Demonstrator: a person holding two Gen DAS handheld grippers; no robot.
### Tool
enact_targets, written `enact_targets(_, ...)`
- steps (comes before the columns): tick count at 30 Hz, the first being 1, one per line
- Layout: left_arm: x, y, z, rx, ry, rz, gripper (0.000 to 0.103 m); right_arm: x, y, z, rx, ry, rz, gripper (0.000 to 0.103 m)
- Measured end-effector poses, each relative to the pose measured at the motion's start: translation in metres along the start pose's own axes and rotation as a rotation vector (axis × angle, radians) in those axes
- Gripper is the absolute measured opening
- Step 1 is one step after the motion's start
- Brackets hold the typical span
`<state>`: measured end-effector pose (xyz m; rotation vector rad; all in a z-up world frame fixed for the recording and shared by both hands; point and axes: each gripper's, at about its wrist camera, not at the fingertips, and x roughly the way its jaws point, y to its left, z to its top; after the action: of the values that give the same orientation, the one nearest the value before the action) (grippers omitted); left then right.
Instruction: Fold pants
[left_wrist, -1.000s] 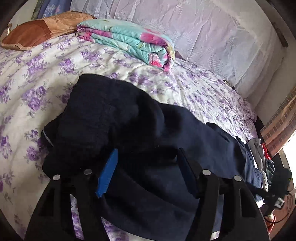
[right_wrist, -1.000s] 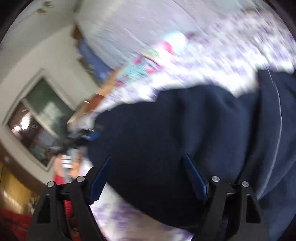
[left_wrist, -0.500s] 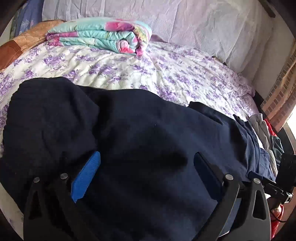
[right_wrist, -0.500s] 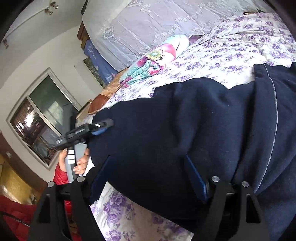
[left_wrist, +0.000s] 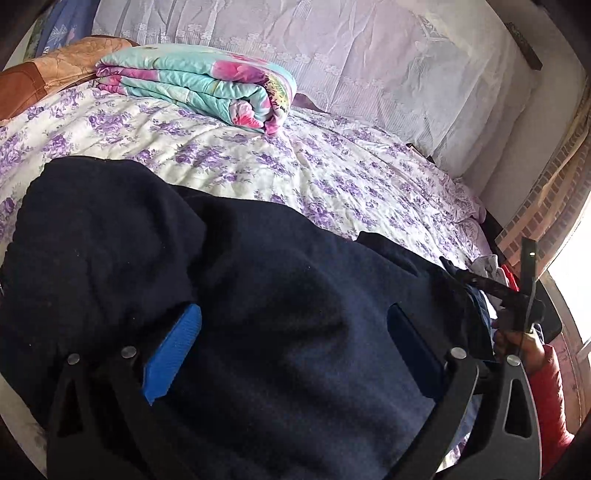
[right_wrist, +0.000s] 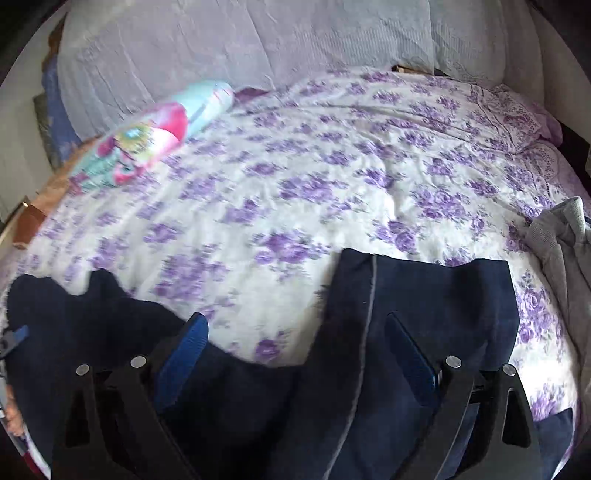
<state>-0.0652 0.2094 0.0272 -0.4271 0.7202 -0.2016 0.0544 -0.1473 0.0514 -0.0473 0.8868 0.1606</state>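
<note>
Dark navy pants lie spread on the floral bed sheet, one part folded over at the left. My left gripper hovers just above the middle of the fabric, open and empty, blue pads wide apart. In the right wrist view the pants show a grey side stripe and a squared end. My right gripper is open and empty over them, a patch of sheet between its fingers. The right gripper also shows at the right edge of the left wrist view.
A folded turquoise and pink quilt lies at the back of the bed, beside an orange-brown pillow. A lace-covered headboard stands behind. A grey garment lies at the right edge. A brick wall is at the right.
The right gripper has swung round from the window side and now faces the headboard over the striped end of the pants. The left gripper shifted slightly; both stayed open.
</note>
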Motion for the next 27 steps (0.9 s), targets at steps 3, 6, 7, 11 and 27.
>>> enact_targets(3, 0.000, 0.000, 0.000, 0.000, 0.000, 0.000, 0.098, 0.021, -0.011, -0.012, -0.035, 0.039, -0.054, 0.073)
enact_targets(6, 0.000, 0.001, 0.000, -0.002, -0.001, -0.002, 0.098, 0.005, -0.028, -0.017, 0.002, 0.010, -0.042, 0.028)
enact_targets(7, 0.000, 0.001, 0.000, -0.003, -0.001, -0.003, 0.098, -0.003, -0.039, -0.019, 0.025, 0.003, -0.019, 0.022)
enact_targets(11, 0.000, 0.001, 0.000, -0.005, -0.003, -0.007, 0.098, -0.066, -0.085, -0.043, 0.191, -0.139, 0.104, 0.015)
enact_targets(27, -0.008, 0.006, -0.003, -0.039, -0.031, -0.065, 0.098, -0.197, -0.208, -0.202, 0.764, -0.408, 0.264, 0.058)
